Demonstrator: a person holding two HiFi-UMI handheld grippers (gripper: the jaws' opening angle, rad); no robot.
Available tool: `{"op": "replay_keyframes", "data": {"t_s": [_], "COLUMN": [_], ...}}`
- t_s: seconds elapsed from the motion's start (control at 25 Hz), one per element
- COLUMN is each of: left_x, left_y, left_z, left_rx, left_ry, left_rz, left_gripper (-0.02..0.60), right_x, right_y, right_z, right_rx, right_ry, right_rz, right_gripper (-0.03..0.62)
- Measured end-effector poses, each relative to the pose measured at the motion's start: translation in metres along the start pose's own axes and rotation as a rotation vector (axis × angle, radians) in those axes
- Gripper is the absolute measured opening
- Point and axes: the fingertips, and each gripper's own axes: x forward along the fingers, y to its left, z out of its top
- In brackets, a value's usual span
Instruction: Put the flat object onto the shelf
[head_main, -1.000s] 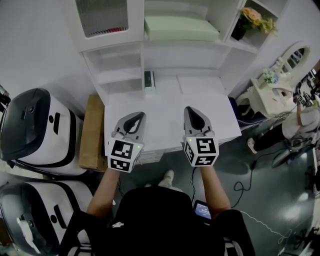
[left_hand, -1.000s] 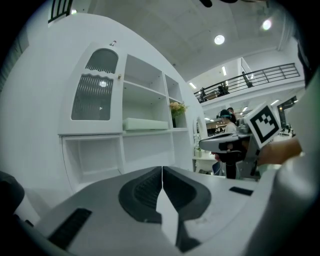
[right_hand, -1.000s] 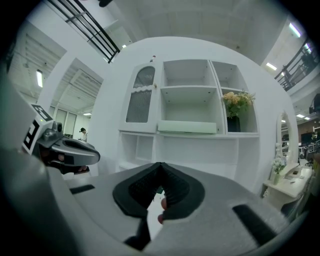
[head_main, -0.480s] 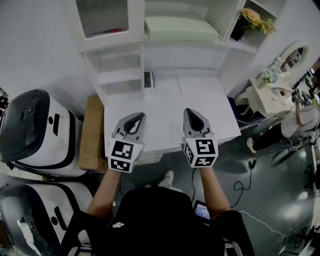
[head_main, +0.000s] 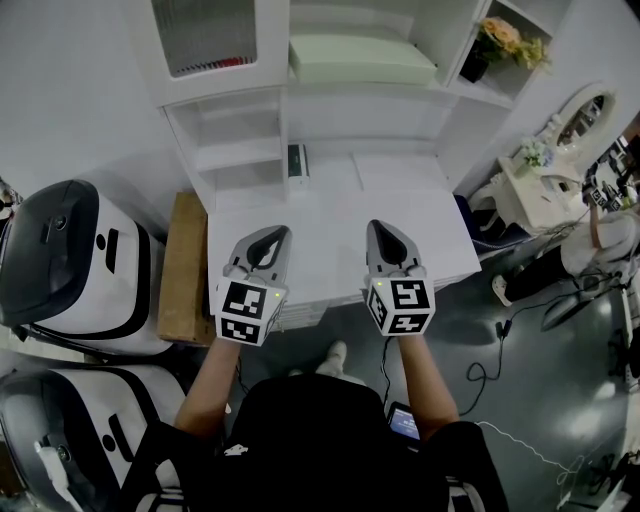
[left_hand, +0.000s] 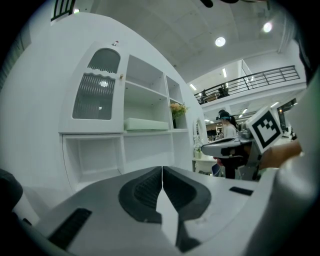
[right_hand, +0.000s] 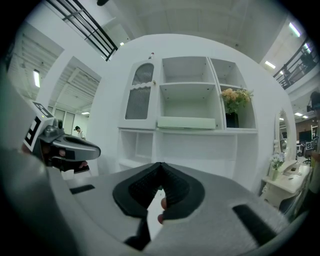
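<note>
A pale green flat box (head_main: 362, 57) lies on the middle shelf of the white shelf unit (head_main: 228, 110); it also shows in the left gripper view (left_hand: 145, 124) and the right gripper view (right_hand: 186, 122). A small dark flat item (head_main: 298, 160) stands at the back of the white desk top (head_main: 330, 215). My left gripper (head_main: 270, 234) hovers over the desk's front left, shut and empty (left_hand: 162, 170). My right gripper (head_main: 384, 228) hovers over the front right, level with the left one, also shut with nothing in it (right_hand: 160, 167).
A flower pot (head_main: 495, 40) sits on the right-hand shelf. A brown cardboard box (head_main: 183, 265) and two white-and-black machines (head_main: 70, 265) stand left of the desk. A white vanity table (head_main: 545, 190) and floor cables (head_main: 500, 380) lie to the right.
</note>
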Motion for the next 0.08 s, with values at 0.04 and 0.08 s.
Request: {"op": "replay_keyframes", "data": {"t_s": [0.04,0.08], "left_x": [0.0,0.0], "left_y": [0.0001,0.0002], "left_z": [0.0003,0.0006], "left_rx": [0.0,0.0], "left_ry": [0.0,0.0], "left_rz": [0.0,0.001], "left_gripper": [0.006,0.006], "right_x": [-0.0002,-0.0005], "right_y": [-0.0002,-0.0005], "right_z": [-0.0002,-0.0003], "right_rx": [0.0,-0.001], "right_ry": [0.001,0.003], "right_rz": [0.0,0.0], "right_gripper": [0.0,0.0]}}
